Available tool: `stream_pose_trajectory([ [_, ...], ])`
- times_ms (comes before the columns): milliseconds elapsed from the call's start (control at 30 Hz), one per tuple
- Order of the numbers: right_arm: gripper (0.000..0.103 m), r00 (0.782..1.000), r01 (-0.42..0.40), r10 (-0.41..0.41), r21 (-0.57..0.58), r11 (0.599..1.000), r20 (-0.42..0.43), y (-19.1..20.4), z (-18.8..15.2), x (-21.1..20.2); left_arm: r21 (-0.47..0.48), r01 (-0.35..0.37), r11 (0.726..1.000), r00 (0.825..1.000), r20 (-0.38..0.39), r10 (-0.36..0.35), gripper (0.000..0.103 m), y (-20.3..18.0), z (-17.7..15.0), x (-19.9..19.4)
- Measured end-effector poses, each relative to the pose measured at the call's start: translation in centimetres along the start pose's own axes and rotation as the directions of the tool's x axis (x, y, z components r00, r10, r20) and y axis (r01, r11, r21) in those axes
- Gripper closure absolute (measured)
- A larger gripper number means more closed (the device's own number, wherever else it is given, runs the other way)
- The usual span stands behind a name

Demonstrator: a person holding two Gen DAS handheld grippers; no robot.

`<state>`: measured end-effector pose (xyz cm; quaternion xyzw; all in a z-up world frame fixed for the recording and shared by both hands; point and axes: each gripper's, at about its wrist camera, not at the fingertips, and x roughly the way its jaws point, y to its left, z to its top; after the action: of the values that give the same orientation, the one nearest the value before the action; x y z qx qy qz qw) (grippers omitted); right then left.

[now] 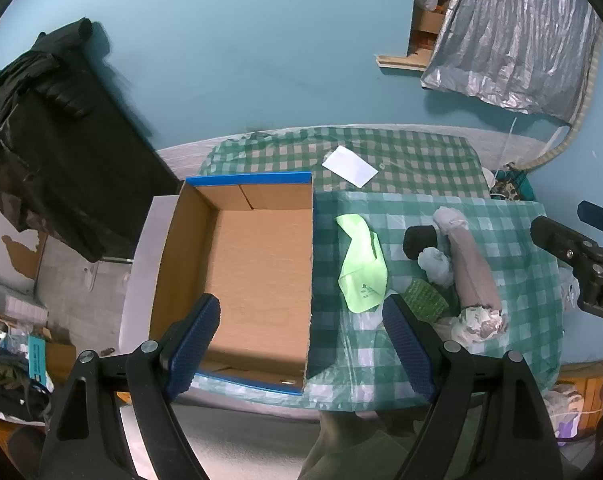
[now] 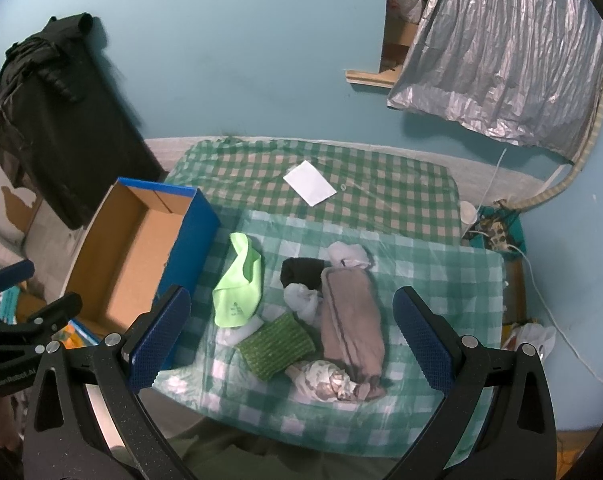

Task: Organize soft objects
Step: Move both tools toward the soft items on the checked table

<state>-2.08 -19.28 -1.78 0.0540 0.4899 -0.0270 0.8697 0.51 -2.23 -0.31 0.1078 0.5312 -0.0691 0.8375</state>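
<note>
While nothing yet lies inside: open cardboard box with blue outer walls and plain brown interior [image 1: 257, 264], left part of the table, bare floor in both views. Judged progress: sorting not begun, every soft item outstanding.

Support: table under green-and-white checked cloth with clear plastic overlay [image 2: 421, 280].

Items awaiting placement, all right of the box:
- Lime-green flat fabric piece with small printed mark [image 2: 239, 290], nearest the box, just beside its right wall, lying apart from the cluster.
- Black rolled cloth [image 2: 301, 272], far side of the cluster, touching the long roll.
- Long taupe-grey rolled garment with dark seam [image 2: 351, 320], running near-to-far through the cluster.
- White crumpled cloth at far end of that roll [image 2: 349, 256].
- Second white crumpled cloth [image 2: 301, 300], between black roll and grey roll.
- Dark-green ribbed knitted square [image 2: 275, 344], near side, left of the grey roll.
- Pale patterned bundled fabric [image 2: 325, 380], nearest edge, touching the grey roll's near end.

Not part of the sorting, by appearance: white rectangular card [image 2: 309, 188], far part of the table.

Tools:
- Left gripper [image 1: 301, 344]: blue-padded fingers spread wide, holding nothing, poised over the box's near right corner.
- Right gripper [image 2: 289, 340]: fingers likewise spread wide, holding nothing, poised above the cluster.

Remaining, as judged: seven pieces to transfer into the box; lime-green piece the shortest carry.
</note>
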Motion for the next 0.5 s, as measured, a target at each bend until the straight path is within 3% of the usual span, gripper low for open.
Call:
stream_pose_trajectory([
  [500,0.002,1.0,-0.001,0.001,0.002,1.0,-0.003,-0.21,0.15,0.02,0.009,0.007,1.0,1.0,0.005,-0.007,0.018,-0.76,-0.13,0.04],
])
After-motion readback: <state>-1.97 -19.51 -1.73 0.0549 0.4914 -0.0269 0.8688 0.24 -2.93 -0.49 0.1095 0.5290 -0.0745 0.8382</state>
